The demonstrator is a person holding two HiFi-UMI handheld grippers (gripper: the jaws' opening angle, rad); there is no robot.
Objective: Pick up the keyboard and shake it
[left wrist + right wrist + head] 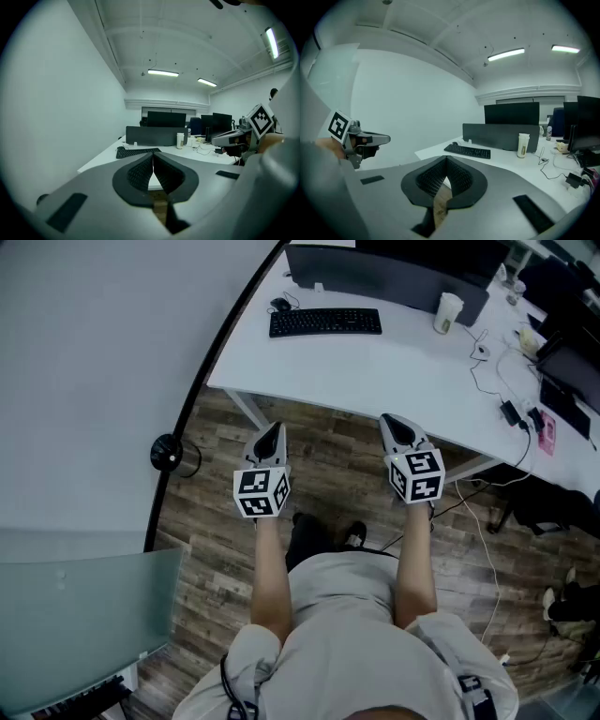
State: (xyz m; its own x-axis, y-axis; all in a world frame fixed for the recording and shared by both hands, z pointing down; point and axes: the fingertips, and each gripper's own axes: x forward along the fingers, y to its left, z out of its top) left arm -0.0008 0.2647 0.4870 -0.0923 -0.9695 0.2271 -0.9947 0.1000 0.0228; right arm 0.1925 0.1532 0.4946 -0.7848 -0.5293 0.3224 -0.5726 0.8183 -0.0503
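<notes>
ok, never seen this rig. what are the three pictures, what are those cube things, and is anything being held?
There is no robot here. A person stands at a white desk with a two-jaw gripper in each hand, and the marker cubes are part of those grippers. The head view looks down from a camera on the person's head. The other two views each look along one gripper's own jaws. On the desk lie a black keyboard, a mouse and a paper cup. The left gripper and right gripper are both shut and empty. They are held over the wood floor, short of the desk.
</notes>
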